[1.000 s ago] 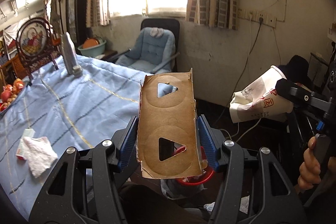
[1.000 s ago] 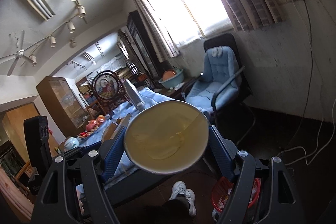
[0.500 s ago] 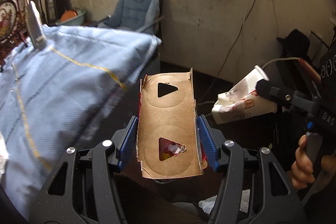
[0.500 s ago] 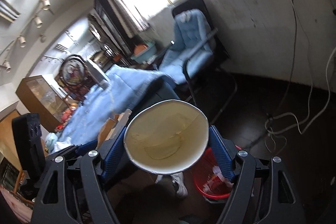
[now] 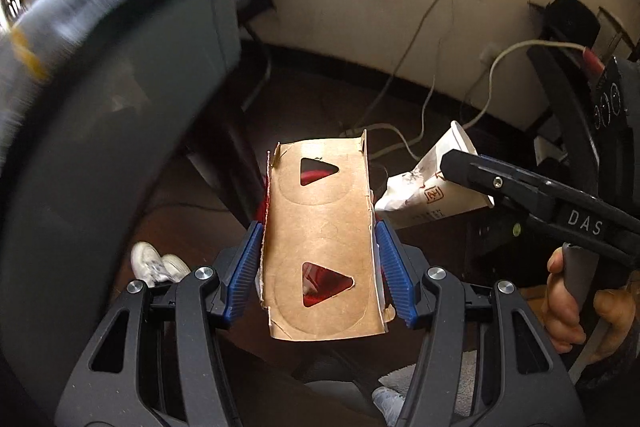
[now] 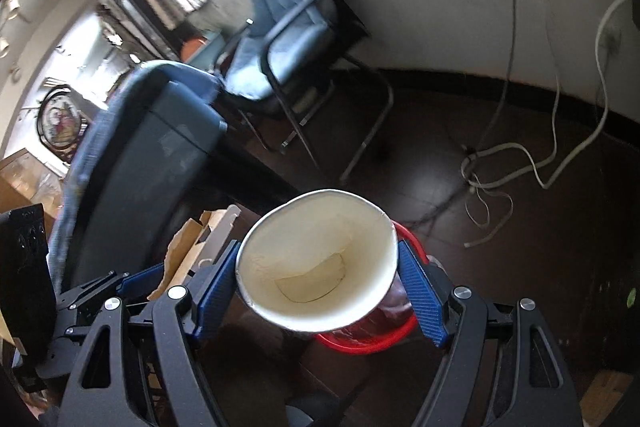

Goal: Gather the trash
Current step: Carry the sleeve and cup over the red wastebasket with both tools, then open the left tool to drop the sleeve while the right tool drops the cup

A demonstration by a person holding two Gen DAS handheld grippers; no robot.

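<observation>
My left gripper [image 5: 319,267] is shut on a brown cardboard carton [image 5: 322,247] with two triangular holes, held flat above the floor. Red of a bin shows through the holes and at the carton's left edge [image 5: 261,205]. My right gripper [image 6: 320,275] is shut on a white paper cup [image 6: 316,263], its open mouth facing the camera. The red bin [image 6: 366,341] sits on the floor right under the cup. In the left wrist view the cup [image 5: 430,193] hangs just right of the carton, held by the right gripper [image 5: 472,169]. The carton also shows at the left of the right wrist view [image 6: 188,255].
The table edge with the blue cloth [image 5: 100,11] looms at the left. A blue padded chair [image 6: 280,15] stands by the wall. Cables [image 6: 512,163] lie on the dark floor. A white shoe [image 5: 154,263] is below the left gripper.
Both grippers have tilted down and moved off the table toward the floor. The red bin now sits directly beneath the cup and carton. Both grips are unchanged.
</observation>
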